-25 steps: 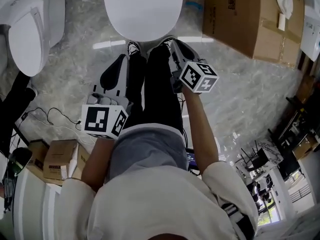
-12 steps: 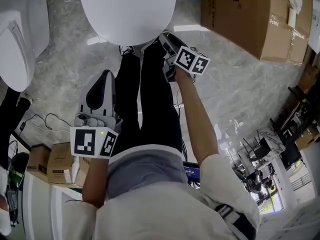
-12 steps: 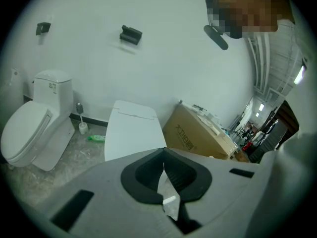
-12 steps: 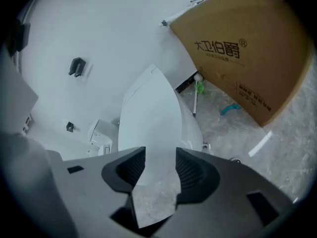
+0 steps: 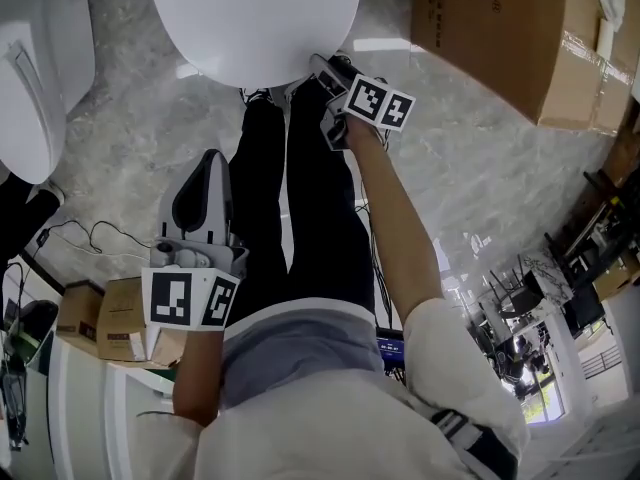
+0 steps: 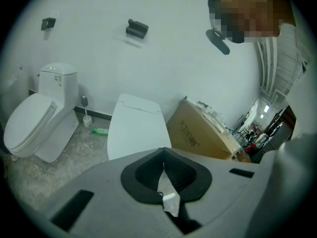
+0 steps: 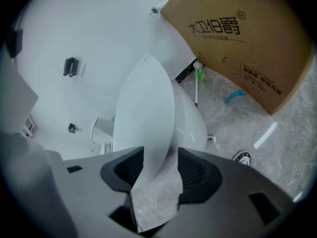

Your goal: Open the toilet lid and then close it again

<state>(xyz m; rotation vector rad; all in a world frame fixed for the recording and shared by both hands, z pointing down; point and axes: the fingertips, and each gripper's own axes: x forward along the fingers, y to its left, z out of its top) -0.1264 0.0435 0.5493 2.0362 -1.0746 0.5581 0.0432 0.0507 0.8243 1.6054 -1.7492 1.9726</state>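
- The toilet lid, top centre in the head view, lies down; I judge the closing as done.
- My right tool has just been opening, and the lid's edge sits loose between its jaws.
- My left tool is clenched and empty.

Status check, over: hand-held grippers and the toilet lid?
Left hand-held gripper shut, empty. Right hand-held gripper jaws just been opening, front edge of toilet lid between them, ungripped. Lid down. Cardboard box stands clear.

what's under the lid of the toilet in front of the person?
The lid is down. Below it only the outside of the bowl shows. Everything inside the bowl is covered by the lid and cannot be seen.
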